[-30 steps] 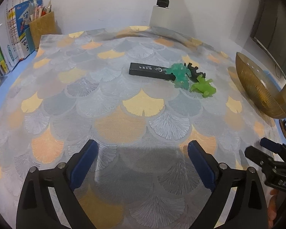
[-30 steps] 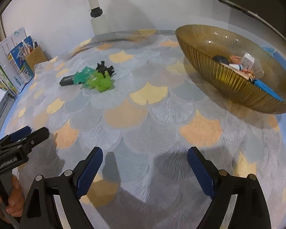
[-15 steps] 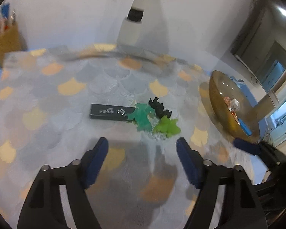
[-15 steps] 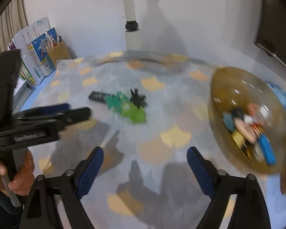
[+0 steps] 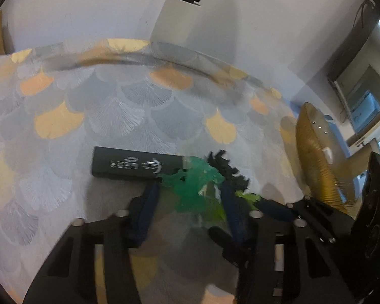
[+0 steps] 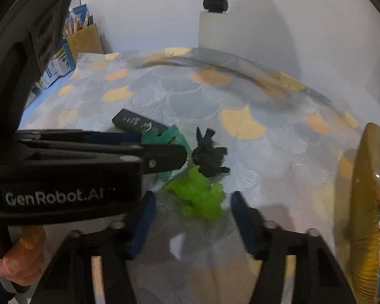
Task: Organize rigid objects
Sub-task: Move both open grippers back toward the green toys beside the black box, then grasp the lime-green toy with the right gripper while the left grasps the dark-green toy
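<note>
Three small toy figures lie clustered on the fan-patterned cloth: a teal one (image 5: 197,185) (image 6: 174,135), a lime one (image 6: 200,197) (image 5: 249,198) and a black one (image 5: 230,169) (image 6: 207,157). A black rectangular box (image 5: 136,164) (image 6: 134,121) touches the teal figure's left side. My left gripper (image 5: 190,192) (image 6: 162,144) straddles the teal figure and its jaws are closing, the pads near its sides. My right gripper (image 6: 193,200) hangs over the lime figure. Its jaws are closing too, with a gap showing on both sides of the figure.
An amber ribbed bowl (image 5: 314,157) (image 6: 362,190) holding several small items stands at the right. A brown pen holder (image 6: 84,40) and upright books (image 6: 55,63) stand at the far left by the wall. A person's hand (image 6: 20,261) grips the left tool's handle.
Both grippers have moved in across the cloth to the toy cluster and their jaws have narrowed. The left now brackets the teal figure, the right the lime one.
</note>
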Motion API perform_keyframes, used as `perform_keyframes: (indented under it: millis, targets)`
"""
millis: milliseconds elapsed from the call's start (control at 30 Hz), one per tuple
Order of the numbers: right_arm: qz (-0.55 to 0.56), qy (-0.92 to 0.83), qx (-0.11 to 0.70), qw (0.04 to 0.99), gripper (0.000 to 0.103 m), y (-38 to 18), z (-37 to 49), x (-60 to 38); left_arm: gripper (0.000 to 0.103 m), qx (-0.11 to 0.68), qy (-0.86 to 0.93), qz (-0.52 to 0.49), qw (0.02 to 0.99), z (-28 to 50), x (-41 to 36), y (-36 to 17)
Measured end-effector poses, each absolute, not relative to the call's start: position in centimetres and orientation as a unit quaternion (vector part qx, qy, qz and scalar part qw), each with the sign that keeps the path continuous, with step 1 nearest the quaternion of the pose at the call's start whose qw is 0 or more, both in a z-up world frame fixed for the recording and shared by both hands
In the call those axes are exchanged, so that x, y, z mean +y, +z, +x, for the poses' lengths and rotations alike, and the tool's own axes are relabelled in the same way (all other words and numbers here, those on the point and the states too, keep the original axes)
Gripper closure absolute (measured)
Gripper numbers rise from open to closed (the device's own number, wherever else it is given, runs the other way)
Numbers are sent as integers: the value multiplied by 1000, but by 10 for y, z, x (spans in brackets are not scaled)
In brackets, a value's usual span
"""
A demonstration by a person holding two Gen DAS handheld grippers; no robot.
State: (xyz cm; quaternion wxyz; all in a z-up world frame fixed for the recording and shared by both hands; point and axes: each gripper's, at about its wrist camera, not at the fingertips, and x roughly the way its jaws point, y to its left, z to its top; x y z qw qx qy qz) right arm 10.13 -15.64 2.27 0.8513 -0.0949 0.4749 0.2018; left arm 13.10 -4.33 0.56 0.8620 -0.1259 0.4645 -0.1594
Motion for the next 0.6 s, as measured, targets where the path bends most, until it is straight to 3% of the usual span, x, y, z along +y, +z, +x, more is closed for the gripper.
perform_keyframes:
  millis: [33, 100, 600]
  targets:
    - [-92, 203, 469, 854, 68, 24, 99, -155, 74, 462, -156, -120, 864, 131, -44, 5]
    - [-94, 206, 462, 858, 69, 24, 95, -155, 82, 459, -172, -127, 863, 128, -44, 4]
    - [-94, 149, 453, 874, 69, 45, -24, -220, 82, 458, -169, -107, 866, 4, -21, 6]
